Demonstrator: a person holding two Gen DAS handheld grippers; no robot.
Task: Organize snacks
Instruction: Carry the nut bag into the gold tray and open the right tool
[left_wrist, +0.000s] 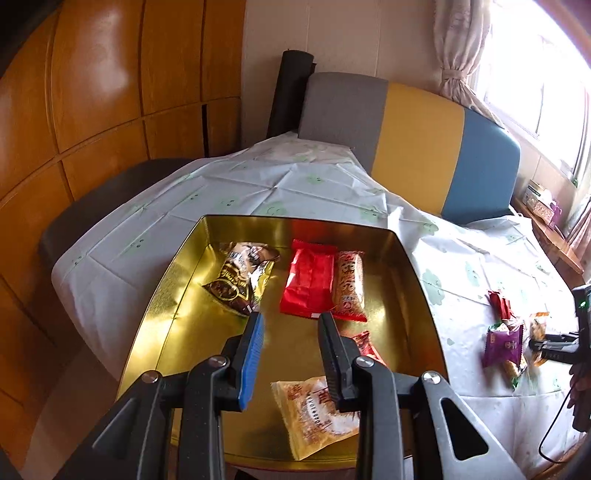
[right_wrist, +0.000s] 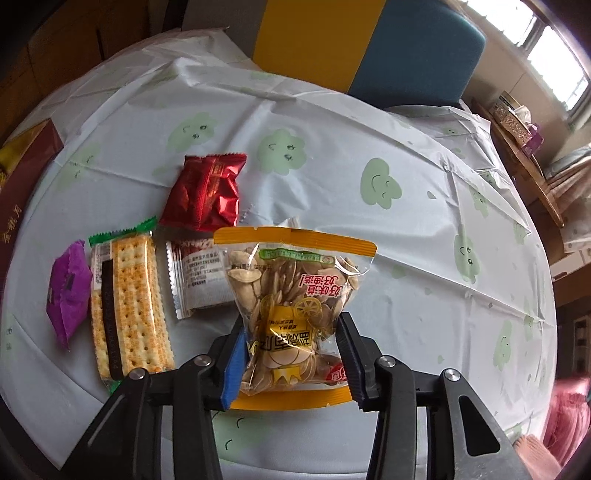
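My left gripper (left_wrist: 290, 321) is open and empty, hovering over a gold tin tray (left_wrist: 177, 295). In the tray lie a brown-gold packet (left_wrist: 240, 277), a red packet (left_wrist: 308, 282), an orange-red bar (left_wrist: 349, 286), a small red packet (left_wrist: 365, 343) and a pale orange packet (left_wrist: 317, 413). My right gripper (right_wrist: 293, 332) is shut on a clear orange-edged bag of seeds (right_wrist: 295, 302), its jaws pressing both sides. On the table beside it lie a dark red packet (right_wrist: 205, 192), a cracker pack (right_wrist: 127, 299), a purple packet (right_wrist: 68, 291) and a white-red packet (right_wrist: 201, 275).
The round table has a white cloth with green clouds (right_wrist: 369, 184). A maroon box (right_wrist: 26, 177) sits at its left edge. A grey, yellow and blue chair (left_wrist: 417, 147) stands behind the table. The right gripper shows at the right edge of the left wrist view (left_wrist: 561, 343).
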